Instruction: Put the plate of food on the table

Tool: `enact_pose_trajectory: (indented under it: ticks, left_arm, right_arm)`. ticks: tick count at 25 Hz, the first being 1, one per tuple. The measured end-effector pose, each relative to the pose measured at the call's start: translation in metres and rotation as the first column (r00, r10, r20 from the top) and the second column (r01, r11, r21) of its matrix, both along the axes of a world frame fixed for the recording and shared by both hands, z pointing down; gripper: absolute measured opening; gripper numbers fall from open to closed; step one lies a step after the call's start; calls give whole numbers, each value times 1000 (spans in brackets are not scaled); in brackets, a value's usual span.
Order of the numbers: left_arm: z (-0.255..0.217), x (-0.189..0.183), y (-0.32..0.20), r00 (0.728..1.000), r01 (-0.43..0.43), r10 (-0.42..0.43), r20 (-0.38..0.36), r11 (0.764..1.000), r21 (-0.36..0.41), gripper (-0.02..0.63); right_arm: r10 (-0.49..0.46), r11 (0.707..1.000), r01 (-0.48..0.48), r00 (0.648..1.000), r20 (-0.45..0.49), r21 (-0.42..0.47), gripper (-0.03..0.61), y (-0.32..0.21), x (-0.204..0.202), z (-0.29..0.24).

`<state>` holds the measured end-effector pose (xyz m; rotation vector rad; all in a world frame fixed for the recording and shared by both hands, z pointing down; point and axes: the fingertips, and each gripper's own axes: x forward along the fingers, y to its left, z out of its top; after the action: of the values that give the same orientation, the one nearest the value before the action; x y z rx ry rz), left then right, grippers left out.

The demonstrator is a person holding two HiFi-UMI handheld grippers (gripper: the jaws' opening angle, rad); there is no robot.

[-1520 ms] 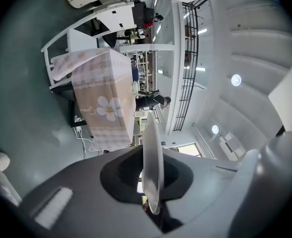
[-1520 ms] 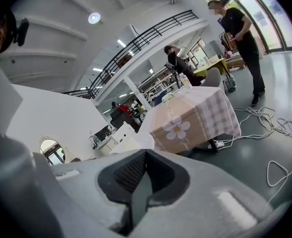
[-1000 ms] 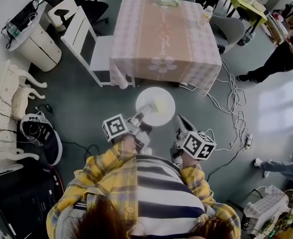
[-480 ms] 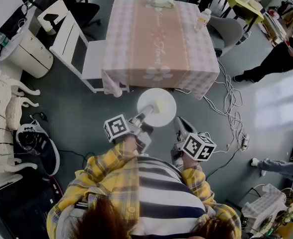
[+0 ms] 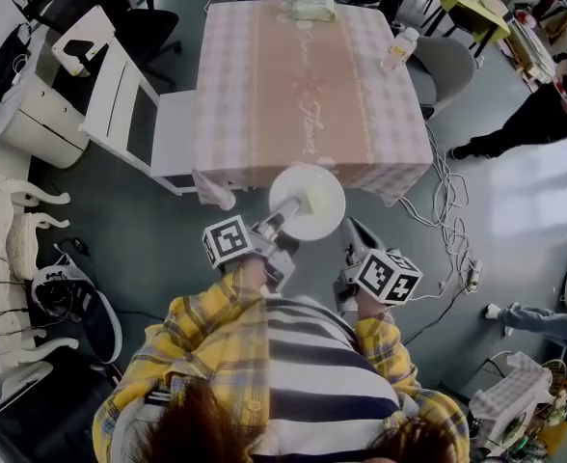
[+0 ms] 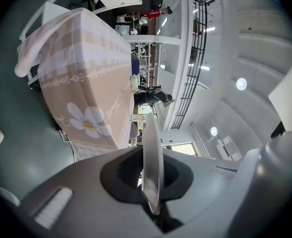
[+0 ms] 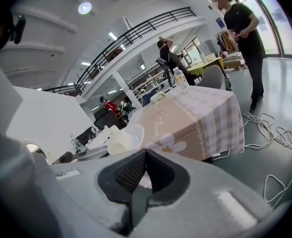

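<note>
A white plate point(image 5: 308, 201) with a pale lump of food point(image 5: 314, 201) is held level just at the near edge of the pink checked table point(image 5: 308, 85). My left gripper point(image 5: 282, 216) is shut on the plate's near rim. In the left gripper view the plate point(image 6: 152, 167) shows edge-on, clamped between the jaws, with the table point(image 6: 86, 83) ahead. My right gripper point(image 5: 353, 231) hangs to the right of the plate, apart from it, shut and empty. In the right gripper view, the gripper point(image 7: 145, 155) points toward the table point(image 7: 185, 118), with the plate point(image 7: 131, 133) at its left.
A tissue box point(image 5: 309, 6) and a bottle point(image 5: 399, 46) stand at the table's far end. A white chair point(image 5: 129, 104) is at the table's left, a grey chair point(image 5: 443, 61) at its right. Cables point(image 5: 452, 201) trail over the floor. A person point(image 5: 544, 104) stands at the right.
Both grippers and the plate have moved forward toward the table. The plate now reaches the table's near edge. The left grip is unchanged.
</note>
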<state>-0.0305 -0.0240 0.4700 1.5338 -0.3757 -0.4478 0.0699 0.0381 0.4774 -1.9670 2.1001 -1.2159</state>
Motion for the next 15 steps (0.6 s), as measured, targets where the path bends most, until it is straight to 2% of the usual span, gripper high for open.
enact_pose_trajectory:
  ticks: [7,15]
  left_arm:
    - [-1,8,-46,1000,-9,9,0,1000,17,-6]
    - [7,22,-80,1000,17,-17,0,1000,-5,-6]
  right_arm:
    - [2,1000,-2,1000,-22,-7,-2,-43,6,2]
    - [-20,1000,20,999,-25,2,-2,-82,22,6]
